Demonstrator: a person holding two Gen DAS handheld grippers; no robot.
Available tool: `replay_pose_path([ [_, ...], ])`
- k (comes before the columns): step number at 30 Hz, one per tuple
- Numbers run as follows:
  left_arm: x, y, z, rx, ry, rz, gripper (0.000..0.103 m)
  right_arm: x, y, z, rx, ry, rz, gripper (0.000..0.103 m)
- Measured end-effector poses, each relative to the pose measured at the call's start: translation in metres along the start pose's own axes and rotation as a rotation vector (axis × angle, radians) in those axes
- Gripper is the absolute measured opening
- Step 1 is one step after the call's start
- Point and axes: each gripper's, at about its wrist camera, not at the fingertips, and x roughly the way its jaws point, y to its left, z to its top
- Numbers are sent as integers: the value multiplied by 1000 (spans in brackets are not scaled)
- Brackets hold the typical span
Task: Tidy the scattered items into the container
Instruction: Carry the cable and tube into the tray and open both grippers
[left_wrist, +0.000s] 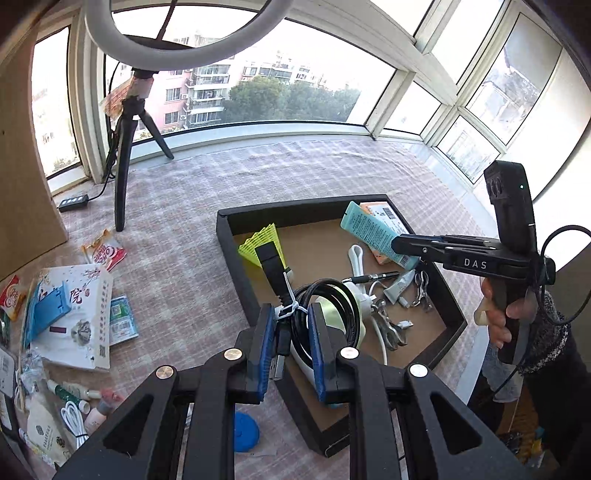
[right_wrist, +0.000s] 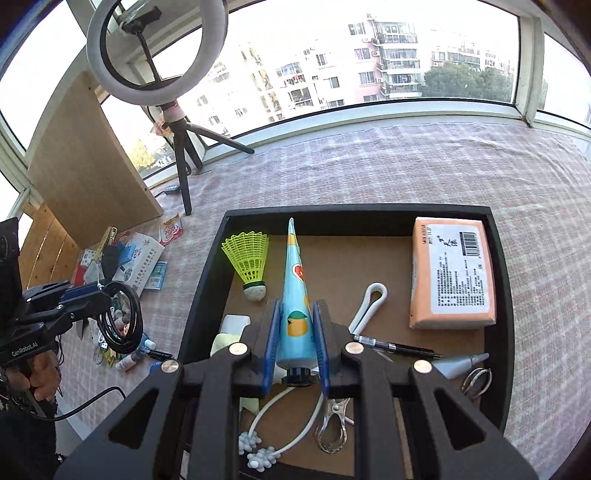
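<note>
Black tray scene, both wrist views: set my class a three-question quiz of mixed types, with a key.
1. True or false: the left gripper holds a coiled black cable.
2. What sits between the right gripper's jaws? A) pen B) blue tube C) shuttlecock
3. Fill in: the yellow shuttlecock lies inside the black ____.

Key: 1 true. 2 B, the blue tube; the pen lies on the tray floor. 3 tray.
</note>
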Motion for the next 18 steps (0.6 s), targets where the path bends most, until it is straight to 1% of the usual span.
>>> replay_pose_path([
  [1,6,-9,9,15,-24,-12,18,-2,-5,-1,-1,-1,-21,21],
  [2,14,-17,18,24,-38,-25,22,-3,-9,-1,2,-3,-57,23],
  [3,23,-22,26,15,-38,-35,40,-6,-13,-2,10,-8,-97,32],
  [4,33,-25,32,1,-26,-35,51,-10,-15,-4,13,-23,-115,41],
  [5,40,-28,36,-4,-22,-29,56,-14,-17,-5,12,-41,-119,44],
  [6,46,-31,38,1,-17,-15,54,-18,-17,-6,11,-55,-124,47],
  [10,49,-39,37,37,-4,0,54,-27,-17,-7,5,-77,-128,47],
  [13,42,-36,32,45,-8,23,54,-27,-12,-6,6,-77,-107,47],
  [18,19,-22,19,16,-21,45,54,-20,10,-6,-19,-62,-50,47],
])
